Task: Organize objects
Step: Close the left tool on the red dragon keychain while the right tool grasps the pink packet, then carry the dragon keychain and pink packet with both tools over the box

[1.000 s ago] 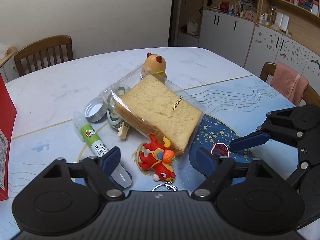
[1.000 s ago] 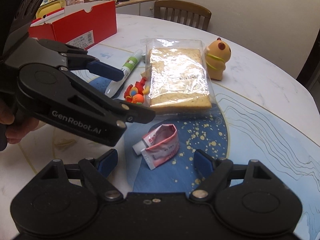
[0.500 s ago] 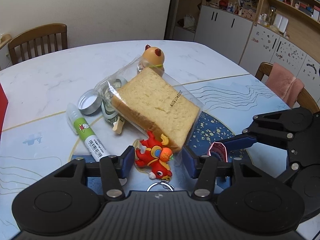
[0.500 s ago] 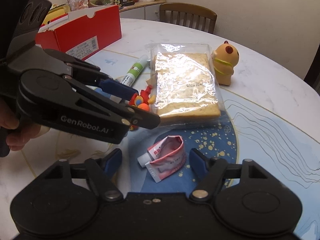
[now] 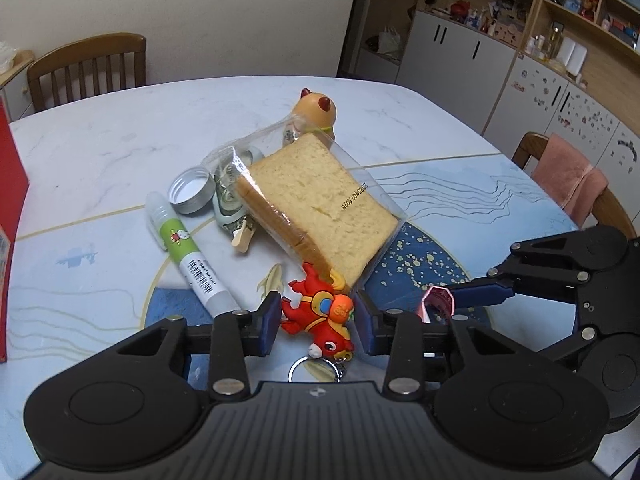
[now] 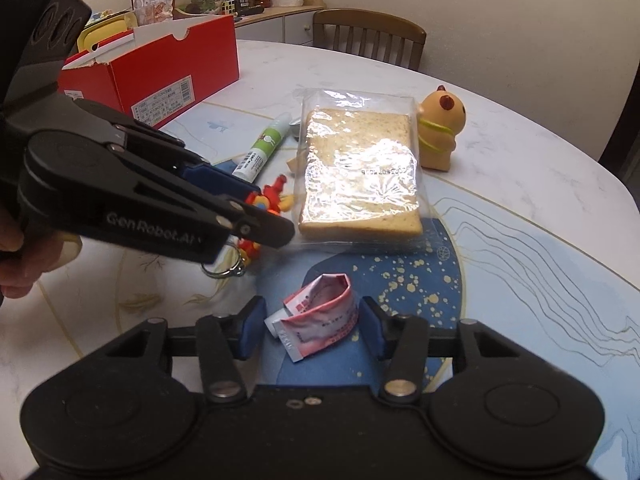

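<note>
The left gripper (image 5: 316,316) has just been closing its jaws, and its blue pads now sit against both sides of the red dragon keychain (image 5: 320,314) lying on the table (image 5: 100,152). The right gripper (image 6: 310,328) has likewise been narrowing around the crumpled pink packet (image 6: 320,312); whether its pads press the packet cannot be told. Just beyond the keychain lies the bagged bread slice (image 5: 320,208), with a glue stick (image 5: 188,248) to its left, a metal lid (image 5: 191,190) farther back, and an orange toy figure (image 5: 314,114) behind the bread. A red box (image 6: 160,68) stands at the far left of the table
</note>
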